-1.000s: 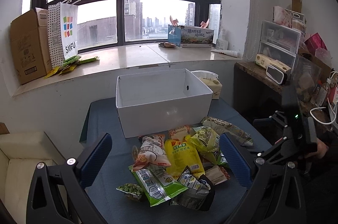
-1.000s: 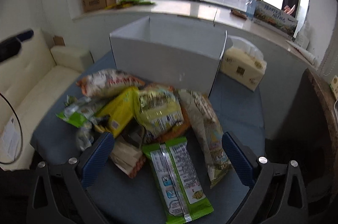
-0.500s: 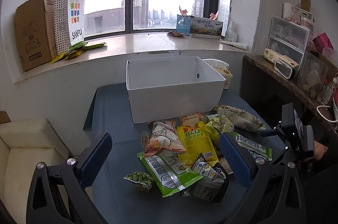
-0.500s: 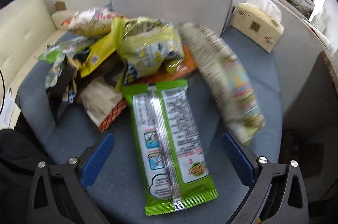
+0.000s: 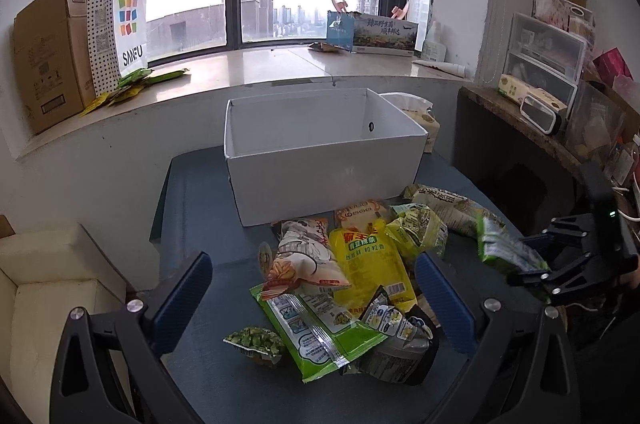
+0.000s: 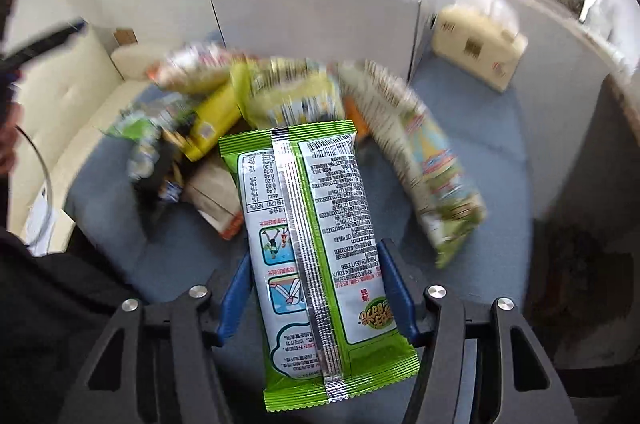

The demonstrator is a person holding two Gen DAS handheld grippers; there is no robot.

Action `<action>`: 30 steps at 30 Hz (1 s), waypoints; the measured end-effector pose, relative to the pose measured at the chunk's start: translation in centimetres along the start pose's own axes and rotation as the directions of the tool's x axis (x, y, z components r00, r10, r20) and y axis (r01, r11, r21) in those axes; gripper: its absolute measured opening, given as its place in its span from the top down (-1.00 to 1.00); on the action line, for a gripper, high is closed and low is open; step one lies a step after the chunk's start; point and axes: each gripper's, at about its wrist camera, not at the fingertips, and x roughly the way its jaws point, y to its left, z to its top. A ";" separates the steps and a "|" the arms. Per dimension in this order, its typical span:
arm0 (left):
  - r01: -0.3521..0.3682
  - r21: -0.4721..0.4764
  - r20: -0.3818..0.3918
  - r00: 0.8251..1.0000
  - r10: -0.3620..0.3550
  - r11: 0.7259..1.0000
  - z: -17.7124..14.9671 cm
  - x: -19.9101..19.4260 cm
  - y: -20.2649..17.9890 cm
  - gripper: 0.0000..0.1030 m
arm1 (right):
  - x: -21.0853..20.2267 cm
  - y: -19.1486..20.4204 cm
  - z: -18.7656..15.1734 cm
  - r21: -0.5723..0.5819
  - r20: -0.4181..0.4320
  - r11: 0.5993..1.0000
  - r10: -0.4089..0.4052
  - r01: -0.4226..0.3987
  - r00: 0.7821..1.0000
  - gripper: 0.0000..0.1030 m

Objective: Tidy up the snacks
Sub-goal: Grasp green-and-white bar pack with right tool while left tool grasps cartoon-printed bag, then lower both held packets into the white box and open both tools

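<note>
A: Biggest first? White box [image 5: 320,180] at the table's far end, nothing seen inside; snack pile [image 5: 360,264] unsorted in front.

B: Changed since a second ago? Right gripper [image 6: 316,298], wide then, closing around the green packet [image 6: 316,236]. Looks lifted off the table.

A: Left gripper [image 5: 312,288]? Wide open over the pile, holding nothing.

B: First packet probably boxward.

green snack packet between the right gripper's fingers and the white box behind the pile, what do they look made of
Green snack packet: thin glossy plastic film, probably foil-lined, judging by its silver back seam and crimped ends. White box: likely matte cardboard, with thin flat walls and folded corners.
</note>
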 end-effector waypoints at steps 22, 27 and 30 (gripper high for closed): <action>-0.098 0.100 -0.399 0.907 0.130 0.990 0.2 15.2 -0.2 -0.08 | -6.2 0.9 2.2 0.066 0.242 0.998 -0.012 -0.004 0.970 -0.26; -0.066 0.038 -0.266 0.961 0.074 0.997 -0.9 11.2 0.6 0.02 | -5.6 0.7 2.2 0.066 0.246 0.998 -0.008 -0.009 0.969 -0.27; -0.064 -0.010 -0.162 0.985 0.062 0.998 -0.8 7.6 1.2 0.03 | -5.6 0.8 2.5 0.071 0.263 0.997 0.001 -0.020 0.965 -0.27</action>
